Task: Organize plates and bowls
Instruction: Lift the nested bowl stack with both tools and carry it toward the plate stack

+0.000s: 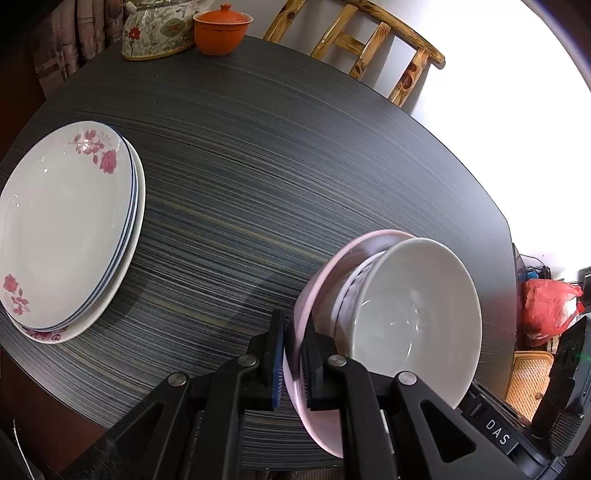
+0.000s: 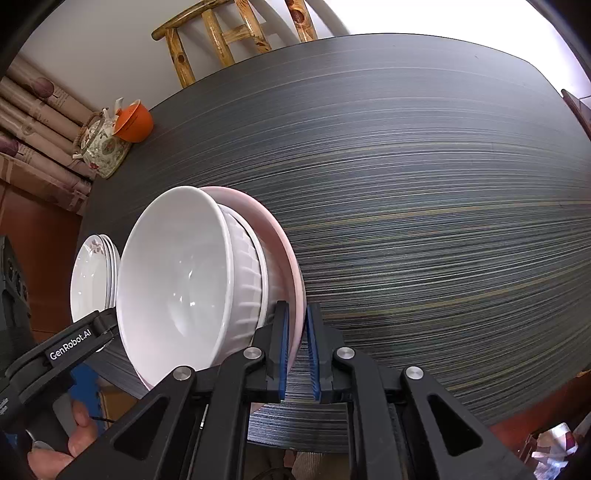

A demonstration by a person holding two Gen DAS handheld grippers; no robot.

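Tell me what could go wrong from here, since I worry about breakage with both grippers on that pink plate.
The left gripper and right gripper pinch only the pink plate's thin rim, so it may slip. The loose nested white bowls on it could slide off if it tilts.

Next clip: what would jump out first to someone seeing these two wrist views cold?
A stack of bowls, a white bowl nested over a ribbed one on a pink plate, sits at the near edge of the dark striped table. The left gripper and right gripper are each clamped on the pink rim from opposite sides. A stack of rose-patterned plates lies further left, with a floral teapot and orange lidded cup at the far corner.
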